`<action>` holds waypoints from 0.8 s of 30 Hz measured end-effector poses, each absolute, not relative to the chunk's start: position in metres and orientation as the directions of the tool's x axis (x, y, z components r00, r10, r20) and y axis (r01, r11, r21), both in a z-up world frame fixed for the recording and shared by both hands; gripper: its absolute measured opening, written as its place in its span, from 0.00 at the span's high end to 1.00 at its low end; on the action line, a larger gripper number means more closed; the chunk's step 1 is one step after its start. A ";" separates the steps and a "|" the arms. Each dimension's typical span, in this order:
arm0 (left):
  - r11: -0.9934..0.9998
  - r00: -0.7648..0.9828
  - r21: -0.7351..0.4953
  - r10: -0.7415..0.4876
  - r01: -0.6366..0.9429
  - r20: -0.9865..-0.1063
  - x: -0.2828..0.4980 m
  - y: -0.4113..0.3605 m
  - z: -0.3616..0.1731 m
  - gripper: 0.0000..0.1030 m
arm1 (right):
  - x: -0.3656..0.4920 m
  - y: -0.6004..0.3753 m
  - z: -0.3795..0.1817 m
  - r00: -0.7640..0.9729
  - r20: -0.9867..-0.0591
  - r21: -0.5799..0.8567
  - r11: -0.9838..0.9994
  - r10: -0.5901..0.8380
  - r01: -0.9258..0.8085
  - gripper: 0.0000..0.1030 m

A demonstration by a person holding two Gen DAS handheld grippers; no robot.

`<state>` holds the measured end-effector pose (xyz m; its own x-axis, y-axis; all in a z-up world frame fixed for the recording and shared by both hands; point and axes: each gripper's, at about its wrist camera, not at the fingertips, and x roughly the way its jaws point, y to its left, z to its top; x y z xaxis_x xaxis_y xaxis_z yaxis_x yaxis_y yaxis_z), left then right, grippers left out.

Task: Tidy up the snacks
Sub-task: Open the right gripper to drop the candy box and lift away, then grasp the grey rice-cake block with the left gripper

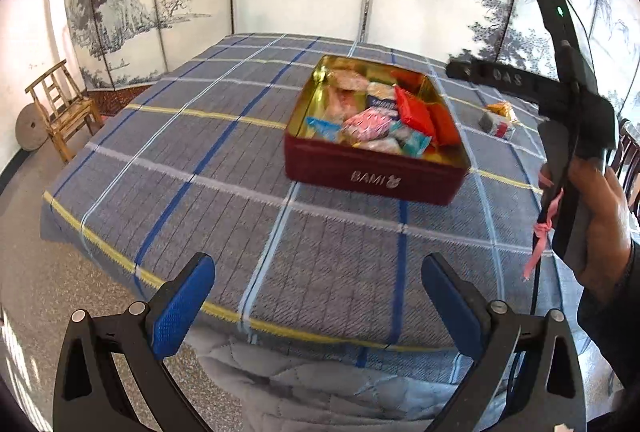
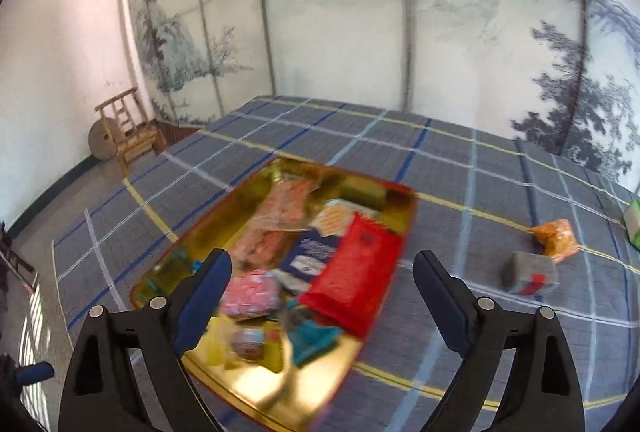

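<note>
Both claws gape wide, empty: left claw (image 1: pixel 318 306), right claw (image 2: pixel 322 302) above the tin (image 2: pixel 404 232). Grey snack (image 2: pixel 530 274) and orange snack (image 2: pixel 556 238) lie outside; a hasty grab might crush them.

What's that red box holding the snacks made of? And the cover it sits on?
The red box looks like painted metal tin: its gold inside is shiny and mirrors the wrappers. The checked cover looks like woven cotton cloth, matte with visible thread lines, though the exact fibre can't be told.
</note>
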<state>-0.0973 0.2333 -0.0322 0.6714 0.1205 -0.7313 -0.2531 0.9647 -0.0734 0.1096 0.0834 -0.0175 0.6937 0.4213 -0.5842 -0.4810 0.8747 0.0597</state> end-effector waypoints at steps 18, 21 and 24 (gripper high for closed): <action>1.000 0.715 -0.017 -0.022 0.015 -0.699 0.145 0.049 -0.020 0.01 | 0.169 -0.310 -0.077 0.730 -0.684 0.260 0.933 -0.005 0.250 0.05; 0.999 0.687 0.034 0.026 -0.002 -0.726 0.189 0.025 -0.042 0.01 | 0.166 -0.320 -0.081 0.732 -0.680 0.313 0.916 0.030 0.253 0.05; 0.999 0.661 0.031 0.039 -0.025 -0.750 0.219 0.014 -0.058 0.06 | 0.168 -0.318 -0.083 0.725 -0.688 0.320 0.915 0.047 0.244 0.04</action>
